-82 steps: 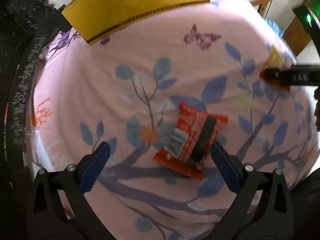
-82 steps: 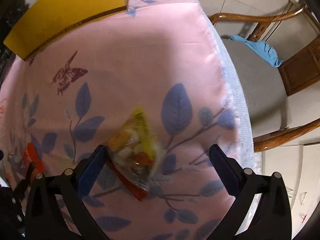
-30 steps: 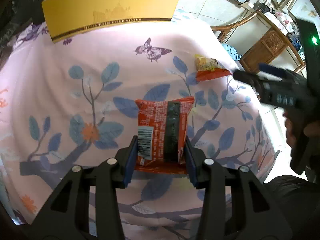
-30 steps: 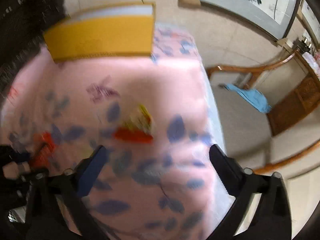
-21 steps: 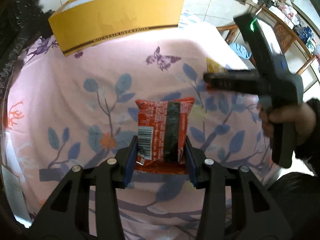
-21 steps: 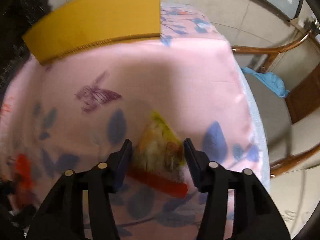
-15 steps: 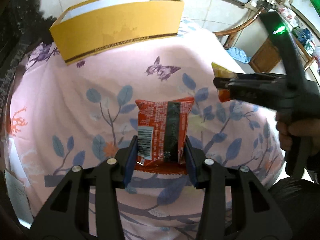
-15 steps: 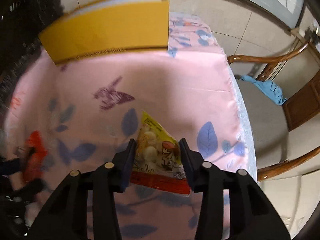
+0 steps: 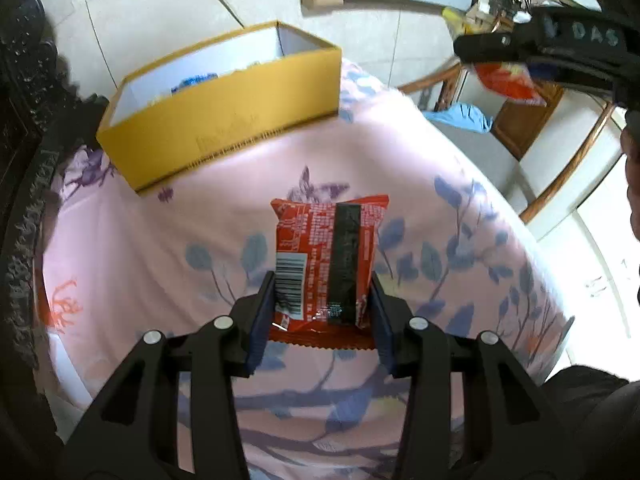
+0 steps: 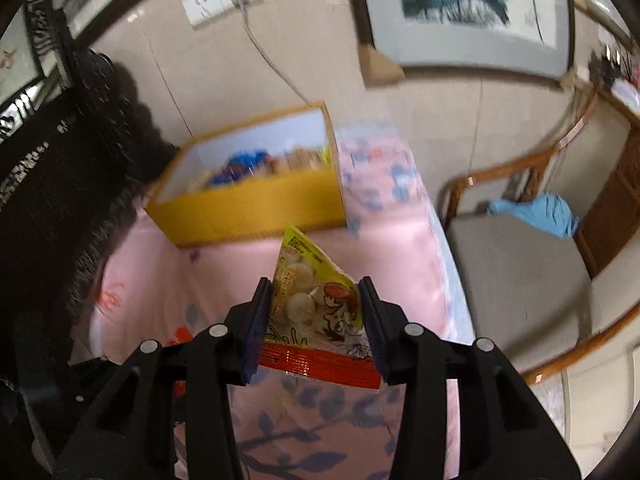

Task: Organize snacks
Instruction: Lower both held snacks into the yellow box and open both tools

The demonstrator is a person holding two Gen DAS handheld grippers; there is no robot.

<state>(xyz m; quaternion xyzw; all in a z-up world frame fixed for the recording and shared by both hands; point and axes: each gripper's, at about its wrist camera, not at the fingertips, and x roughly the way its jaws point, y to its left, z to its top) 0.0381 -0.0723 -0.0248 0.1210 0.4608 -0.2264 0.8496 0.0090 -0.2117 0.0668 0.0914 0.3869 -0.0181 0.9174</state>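
My left gripper [image 9: 322, 280] is shut on an orange-red snack packet [image 9: 326, 254] with a barcode and a dark stripe, held off the pink floral tablecloth [image 9: 160, 248]. My right gripper [image 10: 316, 290] is shut on a yellow snack bag [image 10: 316, 308] with a red bottom strip, lifted well above the cloth. In the left wrist view the right gripper [image 9: 472, 50] shows at the upper right with that bag [image 9: 506, 80] hanging from it. An open yellow cardboard box [image 9: 224, 120] stands at the table's far edge; several snacks [image 10: 256, 164] lie inside it.
A wooden armchair [image 10: 516, 264] with a blue cloth [image 10: 544, 208] on its seat stands right of the table. Dark carved furniture [image 10: 52, 184] lines the left side. A framed picture [image 10: 468, 8] leans on the wall behind the box. A person's hand [image 9: 632, 176] shows at the far right.
The right gripper came down around the yellow bag, shut on it and lifted it high off the cloth. The left gripper rose with the orange-red packet, bringing the box's inside into view.
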